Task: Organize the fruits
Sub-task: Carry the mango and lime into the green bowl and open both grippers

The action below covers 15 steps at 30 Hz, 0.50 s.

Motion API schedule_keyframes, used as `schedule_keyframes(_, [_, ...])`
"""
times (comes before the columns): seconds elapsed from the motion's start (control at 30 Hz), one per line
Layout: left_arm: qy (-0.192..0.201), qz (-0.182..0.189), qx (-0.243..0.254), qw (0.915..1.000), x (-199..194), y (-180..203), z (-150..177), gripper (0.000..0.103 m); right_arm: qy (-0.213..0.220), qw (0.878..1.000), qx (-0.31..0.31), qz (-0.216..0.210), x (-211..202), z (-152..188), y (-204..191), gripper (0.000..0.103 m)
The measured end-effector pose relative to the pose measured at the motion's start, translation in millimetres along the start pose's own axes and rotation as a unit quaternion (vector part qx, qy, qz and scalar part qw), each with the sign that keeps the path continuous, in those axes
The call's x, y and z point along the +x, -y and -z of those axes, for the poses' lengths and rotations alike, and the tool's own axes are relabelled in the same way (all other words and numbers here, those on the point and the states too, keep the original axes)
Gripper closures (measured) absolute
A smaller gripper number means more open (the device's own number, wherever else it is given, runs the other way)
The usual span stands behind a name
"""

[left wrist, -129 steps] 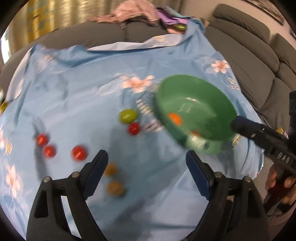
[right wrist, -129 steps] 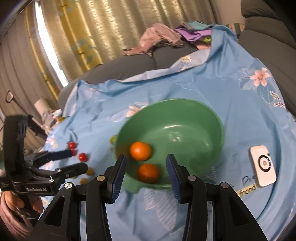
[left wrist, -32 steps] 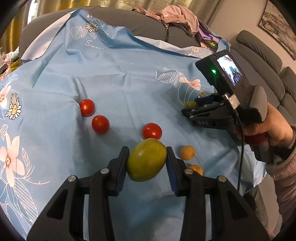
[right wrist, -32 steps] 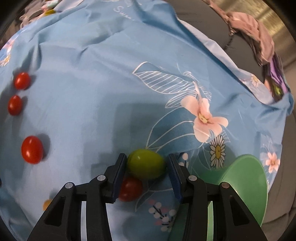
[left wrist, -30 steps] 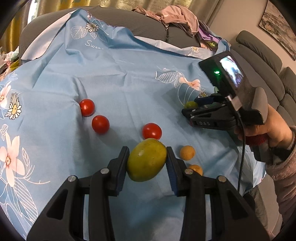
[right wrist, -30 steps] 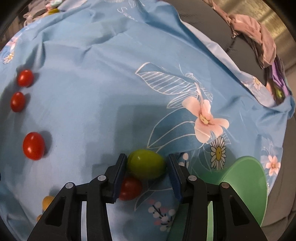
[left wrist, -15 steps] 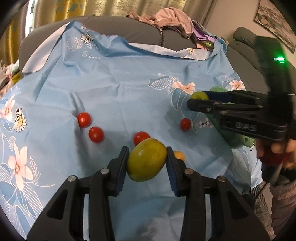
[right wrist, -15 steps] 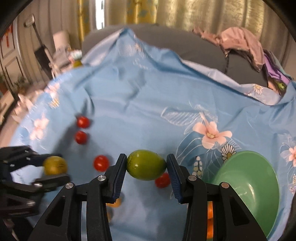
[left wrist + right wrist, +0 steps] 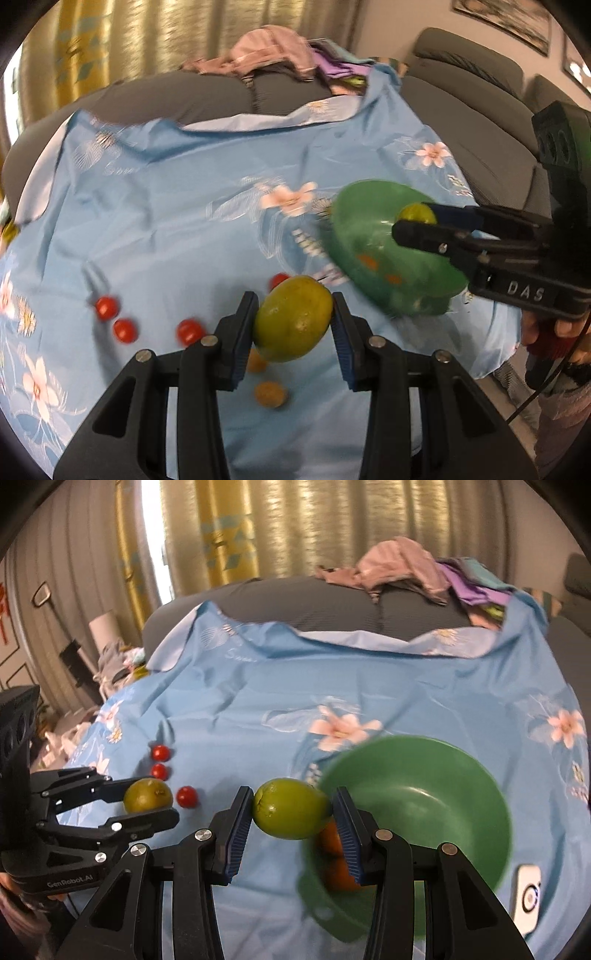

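Three red tomatoes [image 9: 123, 330] scattered at far left on the blue floral cloth [image 9: 166, 206]. Left gripper [image 9: 294, 325] clamped on a yellow-green mango [image 9: 293, 318], held above the cloth over two small orange fruits [image 9: 270, 394]. Farther right, green bowl [image 9: 354, 229] resting on the cloth with oranges [image 9: 338, 875] inside. Right gripper [image 9: 293, 808] closed around a smaller green mango [image 9: 290, 808], raised at the bowl's near-left rim. White device [image 9: 528, 895] lying just right of the bowl.
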State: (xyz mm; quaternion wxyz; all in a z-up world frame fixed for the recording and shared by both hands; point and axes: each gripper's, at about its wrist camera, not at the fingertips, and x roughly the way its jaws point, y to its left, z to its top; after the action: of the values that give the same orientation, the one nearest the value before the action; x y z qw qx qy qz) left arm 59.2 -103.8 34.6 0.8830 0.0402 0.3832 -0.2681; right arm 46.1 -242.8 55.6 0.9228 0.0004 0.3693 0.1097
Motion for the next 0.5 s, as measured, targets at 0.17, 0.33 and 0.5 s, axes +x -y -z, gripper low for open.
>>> schedule_keyframes(0.17, [0.002, 0.017, 0.036, 0.9992, 11.5, 34.4, -17.2, 0.064, 0.009, 1.0, 0.026, 0.009, -12.7, 10.5, 24.9, 0.058])
schedule_keyframes(0.33, [-0.003, 0.019, 0.068, 0.9975, 28.6, 61.6, -29.7, 0.064, 0.01, 0.999, 0.049, 0.017, -16.9, 21.9, 46.5, 0.058])
schedule_keyframes(0.5, [-0.011, 0.014, 0.097, 0.9951, 46.3, 83.3, -35.6, 0.064, 0.007, 0.997, 0.071, 0.026, -19.0, 31.3, 66.3, 0.058])
